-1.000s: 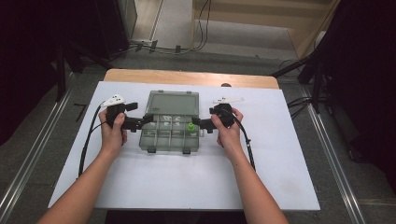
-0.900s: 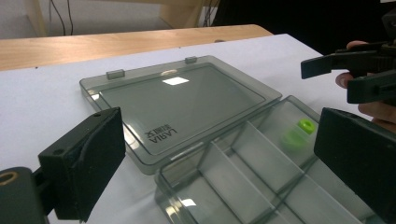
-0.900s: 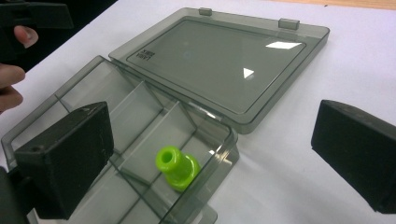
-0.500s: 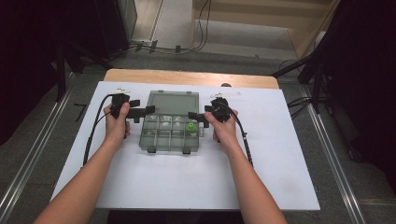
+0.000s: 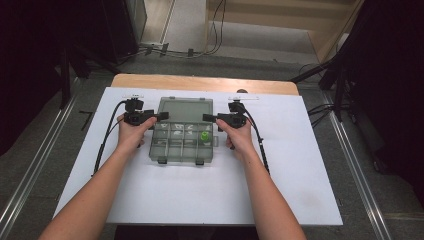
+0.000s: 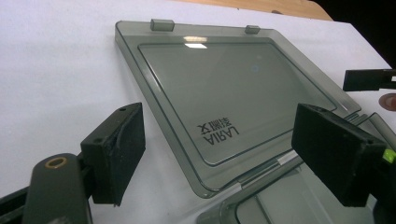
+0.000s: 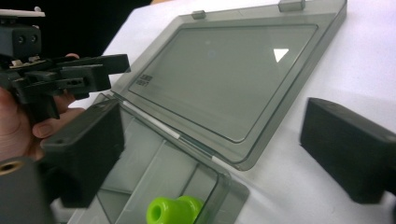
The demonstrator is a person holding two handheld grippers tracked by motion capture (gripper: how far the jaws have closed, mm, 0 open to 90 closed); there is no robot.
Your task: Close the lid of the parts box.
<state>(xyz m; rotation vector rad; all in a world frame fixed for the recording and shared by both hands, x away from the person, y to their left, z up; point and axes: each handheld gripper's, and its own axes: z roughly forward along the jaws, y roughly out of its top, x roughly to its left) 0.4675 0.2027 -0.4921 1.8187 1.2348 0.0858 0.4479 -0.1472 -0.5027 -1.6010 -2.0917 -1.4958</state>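
High view: a smoky plastic compartment box [image 5: 182, 141] sits mid-worktop [image 5: 300, 165], its lid [image 5: 185, 110] laid flat open toward 12 o'clock. The left tool [image 5: 161, 116] at 9 and the right tool [image 5: 206, 118] at 3 both gape wide, empty. The box is probably light, rigid and slick; grip the thin lid edge. A green piece [image 7: 173, 210] lies in one cell.

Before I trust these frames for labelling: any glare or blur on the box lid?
Left gripper view: bright glare strip near the lid's far edge, near jaws soft. Right gripper view: a white triangular reflection on the lid, green piece slightly soft. High view: even light, dark surroundings, no glare.
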